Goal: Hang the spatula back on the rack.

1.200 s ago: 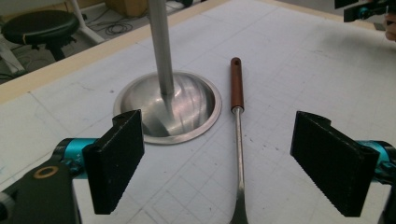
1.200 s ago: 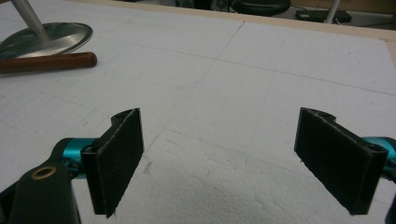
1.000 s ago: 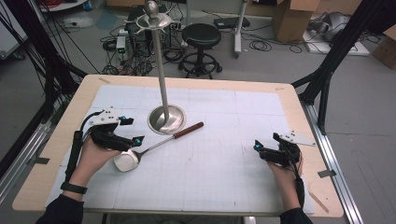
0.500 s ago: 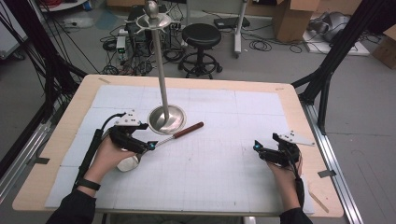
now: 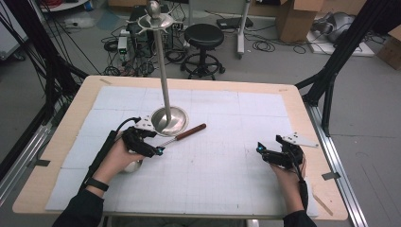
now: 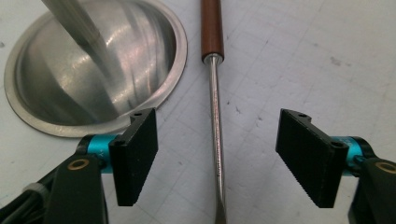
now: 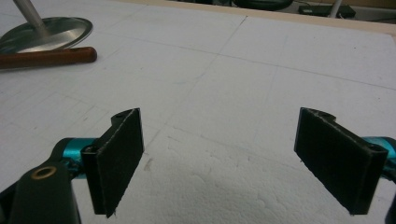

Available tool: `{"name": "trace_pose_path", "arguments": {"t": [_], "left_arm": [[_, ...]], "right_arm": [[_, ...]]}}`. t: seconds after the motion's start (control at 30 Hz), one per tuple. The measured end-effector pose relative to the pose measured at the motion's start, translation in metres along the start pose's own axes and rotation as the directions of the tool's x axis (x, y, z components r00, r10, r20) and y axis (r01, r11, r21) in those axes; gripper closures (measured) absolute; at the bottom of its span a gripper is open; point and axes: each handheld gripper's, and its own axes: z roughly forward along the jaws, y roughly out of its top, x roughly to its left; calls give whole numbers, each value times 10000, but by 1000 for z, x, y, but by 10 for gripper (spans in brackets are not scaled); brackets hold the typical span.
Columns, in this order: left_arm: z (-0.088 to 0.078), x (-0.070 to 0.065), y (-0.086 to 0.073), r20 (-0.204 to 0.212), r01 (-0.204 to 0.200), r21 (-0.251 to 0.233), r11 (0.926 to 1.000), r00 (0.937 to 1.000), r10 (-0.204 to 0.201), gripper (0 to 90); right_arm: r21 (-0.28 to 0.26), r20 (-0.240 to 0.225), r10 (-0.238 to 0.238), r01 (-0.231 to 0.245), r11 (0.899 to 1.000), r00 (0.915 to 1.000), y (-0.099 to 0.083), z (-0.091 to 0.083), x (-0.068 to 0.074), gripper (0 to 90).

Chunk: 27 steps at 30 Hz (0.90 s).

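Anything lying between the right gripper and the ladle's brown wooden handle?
Nothing: in the high view, only bare white table mat separates the right gripper from the ladle's brown wooden handle.

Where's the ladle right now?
In the high view the ladle lies left of the table's centre, just in front of the stand's round base, its thin shaft between the left hand-held gripper's open jaws.

The stand, with its wide base and tall pole, blocks the way just beyond the left gripper. The ladle lies slantwise beside the base. Between it and the right gripper the table is open.
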Motion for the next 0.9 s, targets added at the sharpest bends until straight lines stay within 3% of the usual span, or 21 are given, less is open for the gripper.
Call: {"name": "trace_pose_path", "arguments": {"t": [0.2, 0.3, 0.57, 0.73, 0.9], "left_arm": [[11, -2, 5, -20, -25, 732, 9973, 10000, 27, 379], [12, -1, 3, -46, 111, 899, 9959, 9999, -108, 435], [17, 0, 4, -50, 20, 1517, 9884, 10000, -12, 555], [19, 1, 6, 100, 179, 1639, 9863, 9998, -198, 610], [21, 3, 12, 59, 505, 2074, 9769, 9986, -529, 675]], "right_arm": [[-6, -21, 7, -7, 10000, 10000, 0, 0, 0, 151], [19, -50, -36, 36, 10000, 10000, 0, 0, 0, 151], [-1, -59, 8, -8, 10000, 10000, 0, 0, 0, 152], [17, -73, -26, 26, 10000, 10000, 0, 1, 0, 152], [22, -107, -9, 9, 10000, 9999, 0, 1, 0, 152]]}}
